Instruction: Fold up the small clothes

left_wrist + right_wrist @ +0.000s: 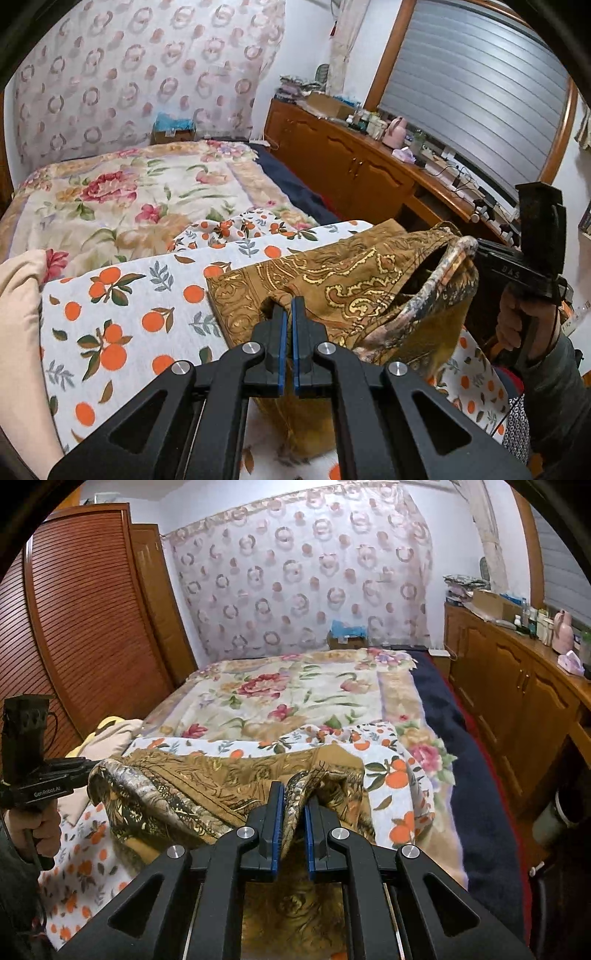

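The small garment (pixel 332 295) is golden brown with swirly gold paisley shapes. Under it lies a white cloth (pixel 122 306) with orange fruits and green leaves. The blanket (pixel 280 694) is cream with big pink flowers. The curtain (pixel 295 572) is white with pink rings. The gripper pads (pixel 275 834) are blue.

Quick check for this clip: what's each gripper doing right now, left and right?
Left gripper: shut on a fold of the brown paisley garment.
Right gripper: shut on the garment's edge, cloth bunched between its pads.
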Motion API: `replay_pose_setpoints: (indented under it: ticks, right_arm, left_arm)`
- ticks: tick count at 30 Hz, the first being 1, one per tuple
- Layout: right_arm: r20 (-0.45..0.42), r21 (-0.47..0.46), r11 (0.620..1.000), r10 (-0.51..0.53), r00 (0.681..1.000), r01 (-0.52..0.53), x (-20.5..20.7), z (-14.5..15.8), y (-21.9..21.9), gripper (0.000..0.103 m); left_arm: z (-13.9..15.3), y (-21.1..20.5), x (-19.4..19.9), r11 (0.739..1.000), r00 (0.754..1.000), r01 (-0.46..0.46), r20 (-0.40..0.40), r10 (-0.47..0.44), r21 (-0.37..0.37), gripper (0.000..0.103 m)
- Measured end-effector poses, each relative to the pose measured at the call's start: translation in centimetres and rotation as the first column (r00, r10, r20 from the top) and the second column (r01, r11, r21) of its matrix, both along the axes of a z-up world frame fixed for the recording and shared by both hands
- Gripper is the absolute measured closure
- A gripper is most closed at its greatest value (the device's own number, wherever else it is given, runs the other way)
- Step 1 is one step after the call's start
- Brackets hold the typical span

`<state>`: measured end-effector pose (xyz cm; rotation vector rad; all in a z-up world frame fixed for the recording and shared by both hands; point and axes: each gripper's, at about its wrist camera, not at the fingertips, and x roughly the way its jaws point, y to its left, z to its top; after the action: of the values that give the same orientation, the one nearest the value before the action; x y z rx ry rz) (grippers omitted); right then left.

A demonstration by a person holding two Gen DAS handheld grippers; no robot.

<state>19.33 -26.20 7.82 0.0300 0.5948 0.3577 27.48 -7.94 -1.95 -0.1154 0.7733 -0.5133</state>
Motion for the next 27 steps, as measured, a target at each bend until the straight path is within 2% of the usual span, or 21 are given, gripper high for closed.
replay_pose_setpoints:
  ticks: [4,7,8,11,12,14,15,18,19,20,24,27]
  right_arm:
    - [0.001,-0.004,1.000,-0.020,1.000,0.020,0.3,0.8,-0.1,0.086]
    - [0.032,-0.026,0.999,-0.046,0.998,0.047,-0.2,1.3,-0.9,0.061]
    - [0.038,-0.029,0.998,-0.049,0.998,0.050,-0.5,1.6,-1.0,0.056]
    - [0.050,-0.054,0.997,-0.049,0.998,0.052,-1.5,1.9,-1.3,0.053]
    - [0.054,-0.061,0.997,-0.042,0.998,0.046,-1.8,1.8,-1.4,0.053]
    - [0.046,-0.082,0.997,-0.010,0.999,0.014,-2.2,1.5,-1.2,0.053]
    - [0.041,-0.097,0.995,0.000,0.999,0.004,-2.2,1.2,-1.0,0.053]
    - [0.002,-0.147,0.989,0.025,1.000,-0.025,-1.7,-0.1,-0.2,0.053]
    - [-0.010,-0.158,0.987,0.032,0.999,-0.033,-1.5,-0.5,0.1,0.053]
    - [-0.018,-0.167,0.985,0.038,0.999,-0.041,-1.3,-0.7,0.4,0.053]
    - [-0.042,-0.196,0.979,0.050,0.998,-0.057,-0.1,-1.1,1.1,0.053]
    - [-0.050,-0.184,0.979,0.074,0.996,-0.082,0.9,-0.6,1.2,0.053]
  left_arm:
    - [-0.2,-0.3,1.1,1.000,1.000,0.006,-0.019,-0.005,0.007,0.100]
    - [-0.2,-0.4,1.6,1.000,0.999,0.012,-0.035,-0.012,0.017,0.100]
    - [-0.2,-0.3,1.8,1.000,0.999,0.014,-0.039,-0.013,0.017,0.100]
    - [0.0,-0.1,2.1,1.000,0.998,0.026,-0.051,-0.026,0.005,0.099]
    - [0.1,0.0,2.1,0.999,0.998,0.032,-0.051,-0.031,0.007,0.096]
    - [0.2,0.1,2.0,0.999,0.998,0.045,-0.040,-0.044,0.006,0.075]
    - [0.3,0.2,1.7,0.999,0.998,0.047,-0.034,-0.047,0.004,0.070]
    - [0.6,0.6,1.4,0.999,1.000,0.028,-0.009,-0.028,0.016,0.043]
    - [0.7,0.9,1.3,1.000,1.000,0.024,-0.006,-0.024,0.015,0.029]
    - [0.7,1.2,1.2,1.000,1.000,0.022,-0.005,-0.022,0.009,0.022]
    - [0.5,2.3,0.8,1.000,1.000,-0.001,-0.011,0.001,0.009,0.022]
    - [-0.2,2.6,0.7,1.000,0.999,0.007,-0.035,-0.007,0.011,0.022]
